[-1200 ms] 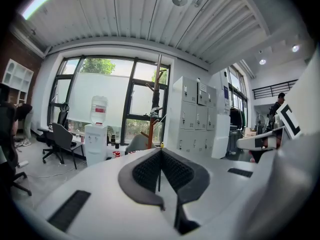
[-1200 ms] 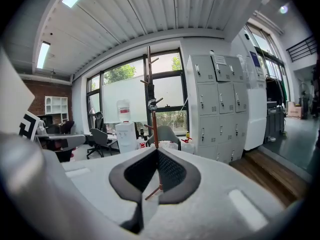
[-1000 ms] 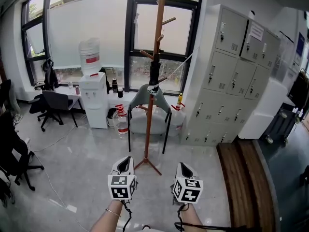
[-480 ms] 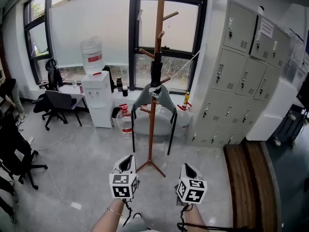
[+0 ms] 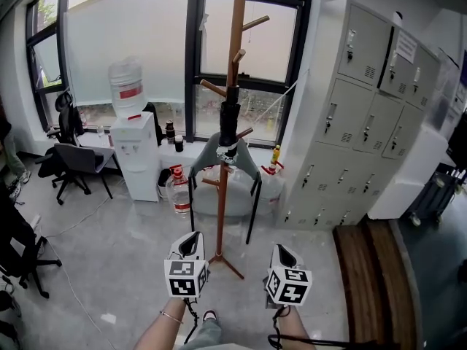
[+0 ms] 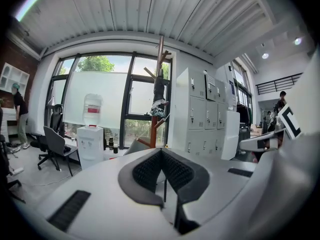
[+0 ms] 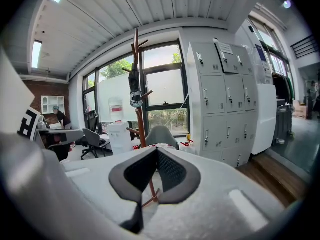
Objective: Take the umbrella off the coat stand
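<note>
Head view: water bottle [image 5: 125, 87], red label unreadable. left gripper [image 5: 192, 245] jaws pressed together, empty. umbrella [image 5: 230, 119] hangs folded on coat stand [image 5: 222, 217], well beyond both grippers. right gripper [image 5: 282, 254] likewise closed, empty. lockers [image 5: 350, 122]: paper notice [image 5: 406, 46] illegible too.

Head view's upper edge cuts off the top of the coat stand [image 5: 236, 13]
</note>
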Action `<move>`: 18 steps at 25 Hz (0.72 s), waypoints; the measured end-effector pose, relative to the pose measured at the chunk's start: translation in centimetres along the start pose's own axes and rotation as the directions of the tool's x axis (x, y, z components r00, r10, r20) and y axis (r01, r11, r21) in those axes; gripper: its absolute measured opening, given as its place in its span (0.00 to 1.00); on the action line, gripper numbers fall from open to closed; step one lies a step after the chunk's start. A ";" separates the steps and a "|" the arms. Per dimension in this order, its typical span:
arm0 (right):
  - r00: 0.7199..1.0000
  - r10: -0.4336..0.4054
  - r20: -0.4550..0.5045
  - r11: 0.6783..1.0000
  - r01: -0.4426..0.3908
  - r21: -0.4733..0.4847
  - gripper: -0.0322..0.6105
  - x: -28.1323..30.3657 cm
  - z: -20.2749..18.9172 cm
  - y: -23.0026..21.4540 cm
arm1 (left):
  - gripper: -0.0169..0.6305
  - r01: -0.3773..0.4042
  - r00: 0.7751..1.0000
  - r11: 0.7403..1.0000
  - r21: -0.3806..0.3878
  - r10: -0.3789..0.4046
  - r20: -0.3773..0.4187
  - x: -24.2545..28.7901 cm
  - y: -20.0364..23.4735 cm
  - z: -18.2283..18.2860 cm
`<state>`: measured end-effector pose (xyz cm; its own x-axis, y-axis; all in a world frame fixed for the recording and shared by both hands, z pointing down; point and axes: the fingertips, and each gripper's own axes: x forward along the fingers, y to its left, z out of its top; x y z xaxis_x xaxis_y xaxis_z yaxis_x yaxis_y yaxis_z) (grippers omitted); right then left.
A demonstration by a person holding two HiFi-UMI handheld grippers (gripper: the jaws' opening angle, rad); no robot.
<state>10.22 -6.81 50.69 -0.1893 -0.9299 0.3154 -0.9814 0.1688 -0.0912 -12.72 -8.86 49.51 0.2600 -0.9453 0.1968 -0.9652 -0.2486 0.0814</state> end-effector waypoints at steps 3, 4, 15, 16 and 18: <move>1.000 -0.015 0.018 1.000 0.015 0.005 0.06 2.6 2.0 -0.6 | 0.03 0.016 1.000 1.000 0.009 -0.016 0.008 3.1 0.7 1.5; 1.000 -0.017 0.023 1.000 0.017 0.004 0.06 3.4 2.6 -0.8 | 0.03 0.019 1.000 1.000 0.010 -0.019 0.010 4.0 1.0 1.9; 0.999 -0.017 0.043 1.000 0.018 -0.017 0.06 12.5 7.4 -0.1 | 0.03 0.039 0.999 0.999 0.011 -0.039 0.017 12.8 4.7 4.6; 0.999 -0.015 0.045 1.000 0.016 -0.025 0.06 13.1 7.9 0.1 | 0.03 0.039 0.999 0.999 0.010 -0.039 0.023 13.5 5.0 5.0; 0.999 -0.017 0.047 0.999 0.019 -0.041 0.06 14.4 8.6 0.2 | 0.03 0.042 0.999 0.999 0.005 -0.042 0.032 14.9 5.6 5.4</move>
<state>7.56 -22.97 47.12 -0.1709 -0.9469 0.2724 -0.9853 0.1643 -0.0467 -14.43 -25.49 47.61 0.2995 -0.9403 0.1617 -0.9535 -0.2891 0.0847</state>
